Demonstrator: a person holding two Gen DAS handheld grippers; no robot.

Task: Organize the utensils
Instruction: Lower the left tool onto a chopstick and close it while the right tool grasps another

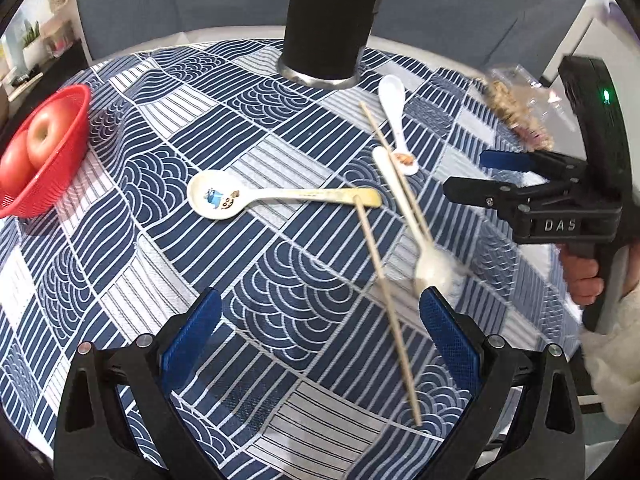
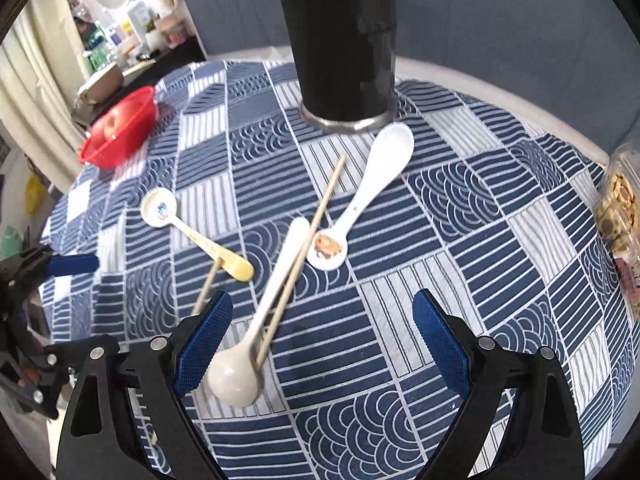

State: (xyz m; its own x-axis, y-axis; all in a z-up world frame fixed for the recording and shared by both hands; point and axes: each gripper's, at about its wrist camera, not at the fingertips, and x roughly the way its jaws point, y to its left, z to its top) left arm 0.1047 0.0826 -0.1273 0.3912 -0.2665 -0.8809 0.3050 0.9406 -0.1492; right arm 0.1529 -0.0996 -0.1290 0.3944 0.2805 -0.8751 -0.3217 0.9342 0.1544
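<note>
a table covered by a blue and white patterned cloth (image 1: 248, 128) is seen in both views, and the utensils are scattered across its middle. a black utensil holder (image 2: 340, 44) stands upright at the top centre of each frame, with wooden sticks seen poking from its rim in the right wrist view. a white spoon (image 2: 372, 184) is laid just below the holder, its handle end carrying a small printed picture. a plain white spoon (image 2: 260, 320) is laid lower in the frame, and a chopstick (image 2: 304, 248) is laid along it, touching it. a cream spoon with a cartoon in its bowl (image 1: 248, 198) is found left of centre, its yellowed handle end touched by the tip of a second chopstick (image 1: 388, 304).

the left gripper (image 1: 320, 308) is held wide apart above the cloth at the bottom of its frame, with nothing between its blue pads. the right gripper (image 2: 322, 316) is likewise spread wide and nothing is gripped; the plain white spoon's bowl is seen just beside its left pad.

a red basket (image 1: 60, 152) with apples is placed at the left edge, and a clear pack of snacks (image 2: 618, 208) at the right edge.
</note>
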